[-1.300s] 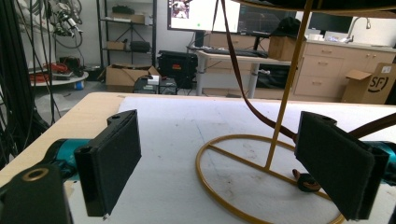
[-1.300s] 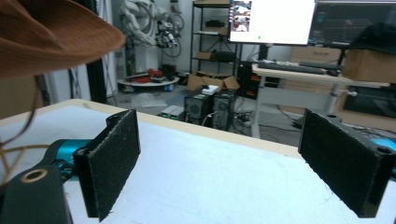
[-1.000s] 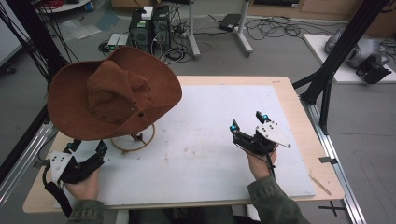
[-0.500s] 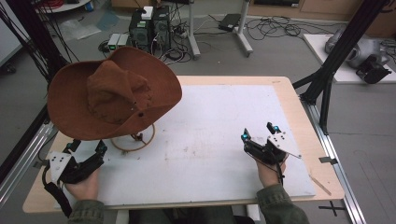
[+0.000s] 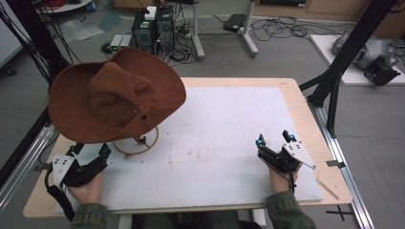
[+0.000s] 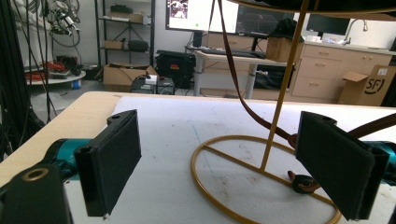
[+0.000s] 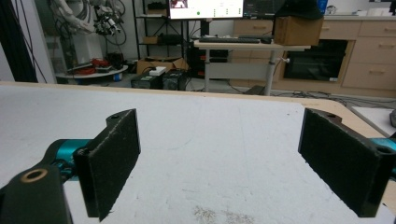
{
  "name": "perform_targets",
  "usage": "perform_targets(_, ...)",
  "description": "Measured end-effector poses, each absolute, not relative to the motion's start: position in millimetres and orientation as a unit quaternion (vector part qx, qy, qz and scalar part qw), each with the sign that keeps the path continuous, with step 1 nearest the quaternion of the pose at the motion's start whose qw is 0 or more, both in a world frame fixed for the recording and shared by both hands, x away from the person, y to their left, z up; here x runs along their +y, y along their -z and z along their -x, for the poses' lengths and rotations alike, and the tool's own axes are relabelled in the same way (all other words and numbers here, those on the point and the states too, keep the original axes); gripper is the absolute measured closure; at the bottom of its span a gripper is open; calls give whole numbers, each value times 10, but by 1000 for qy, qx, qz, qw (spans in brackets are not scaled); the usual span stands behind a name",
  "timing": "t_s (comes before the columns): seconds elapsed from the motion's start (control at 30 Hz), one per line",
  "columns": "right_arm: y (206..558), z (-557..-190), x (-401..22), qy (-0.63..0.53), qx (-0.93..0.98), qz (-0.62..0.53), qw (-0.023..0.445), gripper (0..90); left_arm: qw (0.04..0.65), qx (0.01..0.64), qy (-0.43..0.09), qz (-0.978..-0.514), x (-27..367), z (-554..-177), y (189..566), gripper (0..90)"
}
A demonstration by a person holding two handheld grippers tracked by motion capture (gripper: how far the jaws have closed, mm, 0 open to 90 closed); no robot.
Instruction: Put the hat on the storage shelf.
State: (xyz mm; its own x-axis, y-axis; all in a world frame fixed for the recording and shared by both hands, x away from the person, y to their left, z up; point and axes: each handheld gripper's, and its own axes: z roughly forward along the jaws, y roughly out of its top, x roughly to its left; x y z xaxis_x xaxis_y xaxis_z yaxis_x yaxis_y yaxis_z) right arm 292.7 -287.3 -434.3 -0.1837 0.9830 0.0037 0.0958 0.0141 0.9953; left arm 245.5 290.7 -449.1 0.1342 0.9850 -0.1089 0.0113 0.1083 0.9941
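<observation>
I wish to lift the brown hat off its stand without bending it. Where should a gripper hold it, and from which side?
Probably grip the brown hat by its near brim edge, coming from the left gripper side. The brim is thin, tilted, and overhangs the gold stand, so open jaws could close on it.

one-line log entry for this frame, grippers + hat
left gripper: open, by stand base | right gripper: open, over bare mat | hat: on gold stand, untouched

Even, soft indoor light throughout, faint shadows, no glare; all three views slightly soft and grainy.
</observation>
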Motion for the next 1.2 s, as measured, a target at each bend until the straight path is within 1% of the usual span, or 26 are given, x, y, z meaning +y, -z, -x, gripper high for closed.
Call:
perform_targets(0.43,4333,-2919,-2889,-519,565,-467,440,121,556,493,-436,-508,2898,-2453,4493,147)
perform_targets(1.2,4337,-2914,-2918,-521,564,-474,431,121,556,491,-434,-511,2891,-2458,4492,147)
